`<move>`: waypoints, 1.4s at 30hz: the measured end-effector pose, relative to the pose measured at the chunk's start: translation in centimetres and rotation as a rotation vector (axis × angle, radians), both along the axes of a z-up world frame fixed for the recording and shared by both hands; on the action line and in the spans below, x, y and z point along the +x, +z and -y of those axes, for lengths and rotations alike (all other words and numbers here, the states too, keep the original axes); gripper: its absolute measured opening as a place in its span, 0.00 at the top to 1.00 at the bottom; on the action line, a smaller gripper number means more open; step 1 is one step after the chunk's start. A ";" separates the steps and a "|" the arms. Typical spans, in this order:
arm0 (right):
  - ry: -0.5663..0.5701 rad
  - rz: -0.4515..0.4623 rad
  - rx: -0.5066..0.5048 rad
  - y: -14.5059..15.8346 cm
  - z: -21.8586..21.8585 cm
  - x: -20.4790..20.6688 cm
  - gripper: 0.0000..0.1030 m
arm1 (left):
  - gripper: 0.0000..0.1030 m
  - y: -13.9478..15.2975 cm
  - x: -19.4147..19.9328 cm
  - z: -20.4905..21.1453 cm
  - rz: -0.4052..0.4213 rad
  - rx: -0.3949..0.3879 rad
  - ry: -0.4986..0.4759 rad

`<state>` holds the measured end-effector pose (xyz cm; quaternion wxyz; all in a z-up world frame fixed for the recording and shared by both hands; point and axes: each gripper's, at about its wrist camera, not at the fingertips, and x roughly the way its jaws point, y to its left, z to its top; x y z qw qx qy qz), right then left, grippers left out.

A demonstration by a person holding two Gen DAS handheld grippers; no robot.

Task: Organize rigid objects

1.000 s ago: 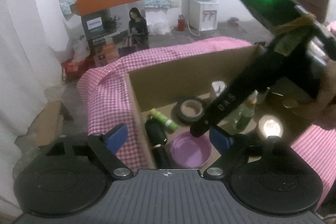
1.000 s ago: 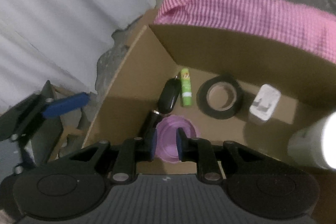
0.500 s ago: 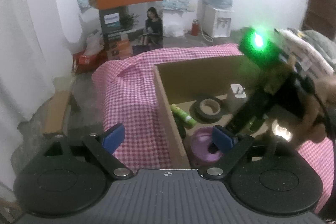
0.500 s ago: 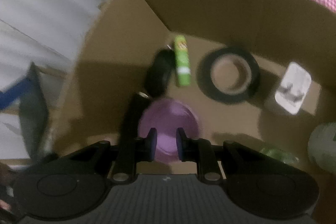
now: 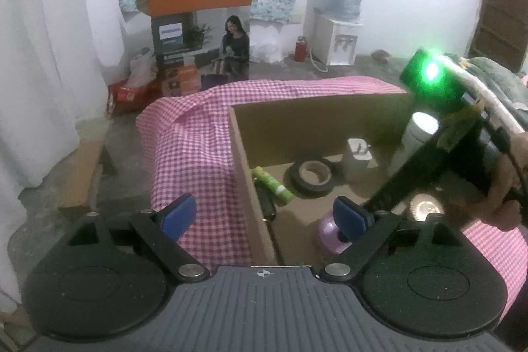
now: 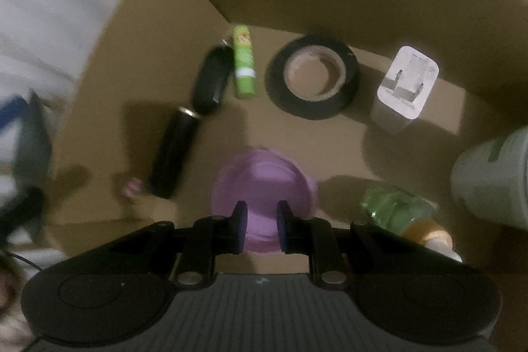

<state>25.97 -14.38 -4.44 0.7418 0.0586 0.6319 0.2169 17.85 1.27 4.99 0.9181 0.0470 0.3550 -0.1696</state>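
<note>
Left gripper [image 5: 262, 216] spread wide, blue fingers [image 5: 176, 213] well apart and holding nothing. Between them, the near wall of an open cardboard box [image 5: 250, 174] on a pink checked cloth [image 5: 194, 154]. Beyond the right finger, inside the box: a purple lid [image 5: 326, 236] partly hidden behind that finger, a green tube [image 5: 272, 185] lying flat just beside a black object, a black tape roll [image 5: 312, 174], a white charger [image 5: 358, 159] standing upright, a white bottle [image 5: 417, 137]. Further right, the right gripper [image 5: 429, 160] reaching down into the box — green light glowing on top, fingers out of sight.
</note>
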 end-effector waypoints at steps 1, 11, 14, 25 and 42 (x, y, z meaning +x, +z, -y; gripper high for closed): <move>-0.005 0.028 0.018 0.8 0.3 -0.3 0.80 | 0.12 0.1 -0.3 0.1 0.002 -0.002 -0.001; -0.144 0.305 0.178 8.9 6.1 -7.8 0.67 | 0.03 1.7 -2.9 2.0 0.054 -0.034 -0.015; -0.197 0.418 0.207 10.5 8.1 -11.8 0.41 | 0.01 2.0 -3.8 3.1 0.061 -0.036 -0.016; -0.398 0.689 0.124 13.4 12.9 -22.7 0.23 | 0.00 2.0 -6.1 7.1 0.023 0.021 0.025; -0.636 1.141 -0.408 23.1 21.5 -40.6 0.00 | 0.00 2.3 -8.3 9.5 0.068 0.061 0.046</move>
